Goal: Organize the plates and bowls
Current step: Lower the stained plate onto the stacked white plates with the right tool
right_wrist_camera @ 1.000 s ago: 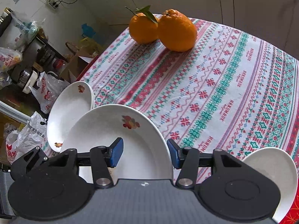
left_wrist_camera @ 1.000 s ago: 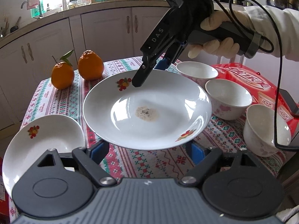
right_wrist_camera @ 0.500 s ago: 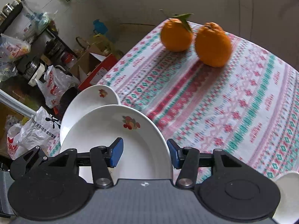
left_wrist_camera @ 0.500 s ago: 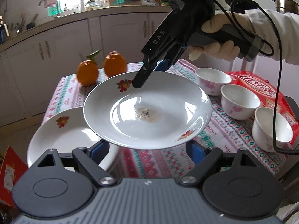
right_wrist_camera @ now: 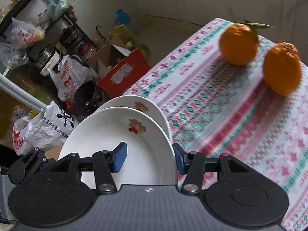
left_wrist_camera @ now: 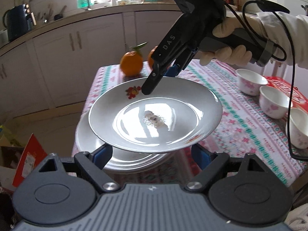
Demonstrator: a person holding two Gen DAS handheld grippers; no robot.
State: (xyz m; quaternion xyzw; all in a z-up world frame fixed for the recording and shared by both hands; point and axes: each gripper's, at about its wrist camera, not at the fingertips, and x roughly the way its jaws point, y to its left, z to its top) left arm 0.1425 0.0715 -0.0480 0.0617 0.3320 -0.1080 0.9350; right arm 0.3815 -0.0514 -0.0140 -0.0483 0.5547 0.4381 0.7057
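Note:
A white plate with a fruit print (left_wrist_camera: 154, 115) is held in the air, with a small smear at its middle. My right gripper (left_wrist_camera: 159, 77) pinches its far rim, one finger above and one below; in the right wrist view the same plate (right_wrist_camera: 119, 140) sits edge-on between the blue pads. My left gripper (left_wrist_camera: 152, 154) is open, its pads either side of the plate's near rim, below it. A second white plate (left_wrist_camera: 123, 159) lies on the table's left edge right under the held one; it also shows in the right wrist view (right_wrist_camera: 142, 104).
Three white floral bowls (left_wrist_camera: 269, 104) stand in a row at the right by a red package (left_wrist_camera: 284, 88). Two oranges (right_wrist_camera: 258, 57) sit at the far end of the patterned tablecloth (right_wrist_camera: 231, 115). Boxes and bags lie on the floor left of the table.
Both grippers have carried the held plate to the left, from over the table's middle to above the second plate at the left edge. The grip has not changed.

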